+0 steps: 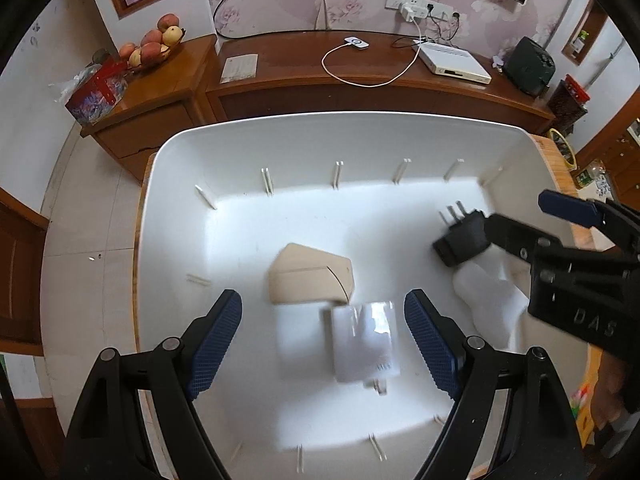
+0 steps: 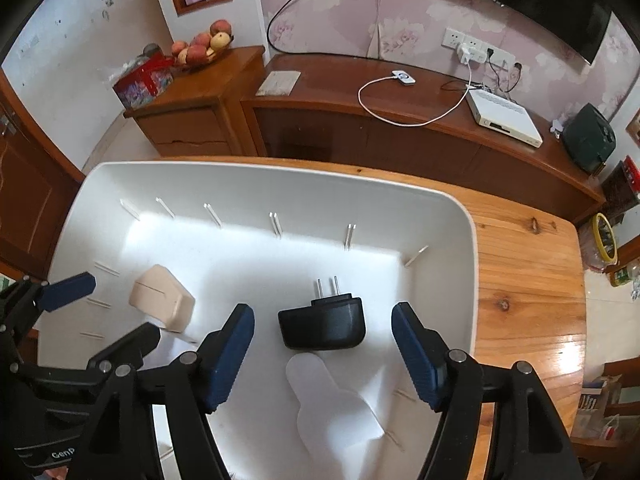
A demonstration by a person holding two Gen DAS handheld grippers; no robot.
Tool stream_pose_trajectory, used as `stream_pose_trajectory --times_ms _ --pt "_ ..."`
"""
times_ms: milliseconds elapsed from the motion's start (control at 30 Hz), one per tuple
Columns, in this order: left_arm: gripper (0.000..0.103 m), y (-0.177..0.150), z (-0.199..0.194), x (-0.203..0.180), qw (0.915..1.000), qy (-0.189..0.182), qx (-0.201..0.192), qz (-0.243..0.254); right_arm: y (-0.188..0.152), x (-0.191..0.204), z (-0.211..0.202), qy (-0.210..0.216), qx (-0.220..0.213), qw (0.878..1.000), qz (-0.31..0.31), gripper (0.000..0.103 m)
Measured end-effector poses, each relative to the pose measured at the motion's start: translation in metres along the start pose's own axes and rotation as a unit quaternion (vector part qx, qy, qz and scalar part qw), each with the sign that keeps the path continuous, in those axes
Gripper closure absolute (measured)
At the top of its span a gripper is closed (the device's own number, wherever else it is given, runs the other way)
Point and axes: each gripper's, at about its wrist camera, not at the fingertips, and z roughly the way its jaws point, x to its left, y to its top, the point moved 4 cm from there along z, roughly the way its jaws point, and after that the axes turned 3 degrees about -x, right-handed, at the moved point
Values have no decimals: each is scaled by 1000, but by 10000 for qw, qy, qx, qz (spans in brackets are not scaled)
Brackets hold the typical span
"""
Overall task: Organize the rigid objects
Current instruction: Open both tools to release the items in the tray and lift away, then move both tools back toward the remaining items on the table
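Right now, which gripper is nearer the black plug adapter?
Right. The right gripper has its open jaws to either side of the black plug adapter, not touching it. The left gripper is off to the side, over the white adapter.

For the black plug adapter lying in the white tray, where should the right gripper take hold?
Grip the black plug adapter across its two short sides, coming straight down. It lies flat in the white tray, prongs pointing away, centred between the open right gripper.

Black plug adapter: flat, prongs pointing away, between right gripper fingers, untouched.
White charger: blurred, between left gripper fingers.
Beige block: just beyond left fingertips.
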Motion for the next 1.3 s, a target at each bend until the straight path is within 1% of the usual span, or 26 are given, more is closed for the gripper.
stream_pose_trajectory --times_ms 267,467,800,1067,1300 --pt "17 -14 -43 -2 9996 -210 -209 -47 -4 -1 -40 8 -191 9997 153 31" --pt "17 -27 -78 4 9982 -440 -367 -197 -20 8 -77 -35 -325 9994 119 31" --pt "17 -62 -131 9 9946 -771 -590 -372 -63 23 -149 -31 -651 9977 170 31" --pt "17 -92 -164 11 9924 -931 -744 -311 -102 31 -195 65 -838 9961 260 31" --pt "17 -118 -181 7 9915 -1002 -817 -160 -144 35 -224 59 -907 9953 333 31"
